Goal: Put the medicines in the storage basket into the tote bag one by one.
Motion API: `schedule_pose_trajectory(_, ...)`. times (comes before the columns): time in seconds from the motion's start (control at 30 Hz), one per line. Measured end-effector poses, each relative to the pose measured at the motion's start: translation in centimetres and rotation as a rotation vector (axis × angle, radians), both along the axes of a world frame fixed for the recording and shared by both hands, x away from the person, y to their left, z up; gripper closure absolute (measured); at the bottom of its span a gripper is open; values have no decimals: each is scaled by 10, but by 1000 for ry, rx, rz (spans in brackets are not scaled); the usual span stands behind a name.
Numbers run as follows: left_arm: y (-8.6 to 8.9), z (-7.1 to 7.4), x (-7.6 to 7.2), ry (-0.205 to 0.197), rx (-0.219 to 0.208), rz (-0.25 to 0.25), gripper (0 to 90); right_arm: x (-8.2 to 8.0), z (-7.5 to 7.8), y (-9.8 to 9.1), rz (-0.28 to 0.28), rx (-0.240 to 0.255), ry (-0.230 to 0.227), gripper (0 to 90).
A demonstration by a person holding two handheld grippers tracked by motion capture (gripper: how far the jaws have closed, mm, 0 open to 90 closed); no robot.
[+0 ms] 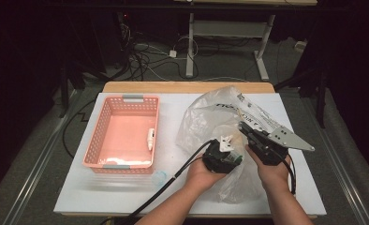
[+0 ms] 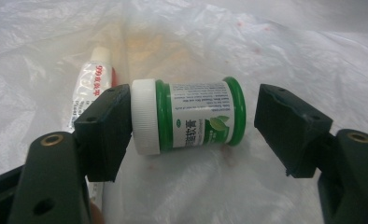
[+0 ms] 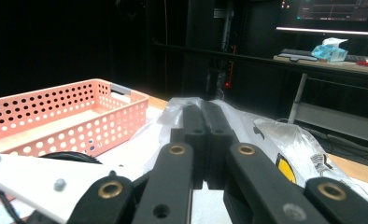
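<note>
In the left gripper view a green jar (image 2: 196, 135) with a white lid lies on its side inside a clear plastic bag (image 2: 247, 42). My left gripper (image 2: 194, 114) is open around it: one jaw rests against the lid, the other stands off the jar's base. A white tube (image 2: 91, 84) lies behind the left jaw. From above, the left gripper (image 1: 225, 150) reaches into the bag (image 1: 206, 117). My right gripper (image 1: 242, 126) is shut on the bag's upper edge; in its own view the plastic (image 3: 261, 126) bunches around the closed jaws of the gripper (image 3: 204, 116).
A pink perforated basket (image 1: 133, 98) stands on the left of the white table top (image 1: 103, 197), with a small white tube (image 1: 151, 138) inside. A small clear item (image 1: 159, 178) lies in front of the basket. Dark floor with cables and a desk frame lies beyond the table.
</note>
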State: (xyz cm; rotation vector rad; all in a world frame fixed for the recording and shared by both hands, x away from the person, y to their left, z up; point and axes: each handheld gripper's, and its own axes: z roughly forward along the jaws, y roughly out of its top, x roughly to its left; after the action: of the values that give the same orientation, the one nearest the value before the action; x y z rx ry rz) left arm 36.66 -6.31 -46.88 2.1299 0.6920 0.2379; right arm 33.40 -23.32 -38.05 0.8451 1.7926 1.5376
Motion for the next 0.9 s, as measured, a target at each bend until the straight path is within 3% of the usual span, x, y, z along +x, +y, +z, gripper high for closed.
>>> schedule_pose_trajectory(0.3,21,7,-18,31,-48,-32,173,-1,0,1,3,0,-2,900)
schedule_pose_trajectory(0.67,58,23,-48,-6,-112,-50,112,-1,2,0,-3,3,-3,900)
schedule_pose_trajectory(0.8,72,29,-54,-3,-127,-49,104,-1,1,0,-3,-1,-2,900)
schedule_pose_trajectory(0.9,82,33,-57,-9,-114,-28,36,-1,1,0,-6,1,-2,900)
